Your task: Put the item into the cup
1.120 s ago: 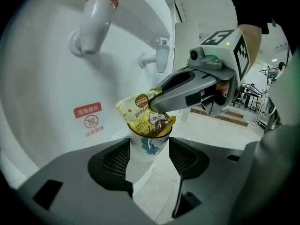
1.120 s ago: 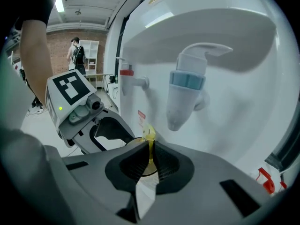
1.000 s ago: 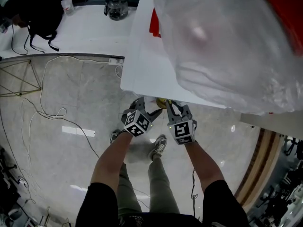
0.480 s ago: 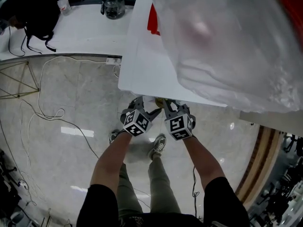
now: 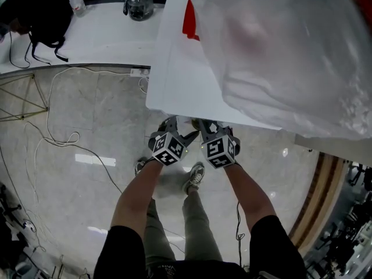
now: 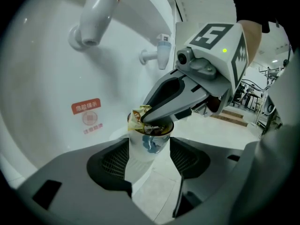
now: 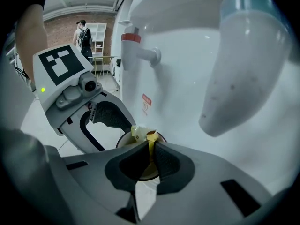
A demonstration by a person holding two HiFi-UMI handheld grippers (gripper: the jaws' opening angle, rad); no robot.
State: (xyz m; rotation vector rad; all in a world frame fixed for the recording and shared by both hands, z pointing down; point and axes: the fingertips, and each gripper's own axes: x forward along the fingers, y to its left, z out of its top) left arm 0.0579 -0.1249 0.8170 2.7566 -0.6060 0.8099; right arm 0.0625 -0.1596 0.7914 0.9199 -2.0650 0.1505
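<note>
In the left gripper view, my left gripper [image 6: 150,154] is shut on a white paper cup [image 6: 146,144] with a blue print, held upright in front of a water dispenser. My right gripper [image 6: 149,119] reaches in from the right, its closed tips over the cup's mouth. It is shut on a small yellow sachet [image 6: 136,116], which hangs at the rim. In the right gripper view, the sachet [image 7: 150,139] is pinched between my right gripper's [image 7: 151,151] pads, directly above the cup's [image 7: 123,141] opening. From the head view, both grippers [image 5: 168,147] [image 5: 219,150] sit side by side under the dispenser's edge.
The white water dispenser [image 6: 56,78] fills the background, with a red tap [image 6: 99,8], a blue tap [image 6: 158,54] and a red warning label [image 6: 87,116]. A large water bottle [image 5: 290,51] looms overhead. Cables [image 5: 58,138] lie on the floor; a glass kettle [image 5: 138,4] stands on a far counter.
My right gripper has moved left toward the left gripper, so the two marker cubes are now close together. The left gripper has stayed nearly still.
</note>
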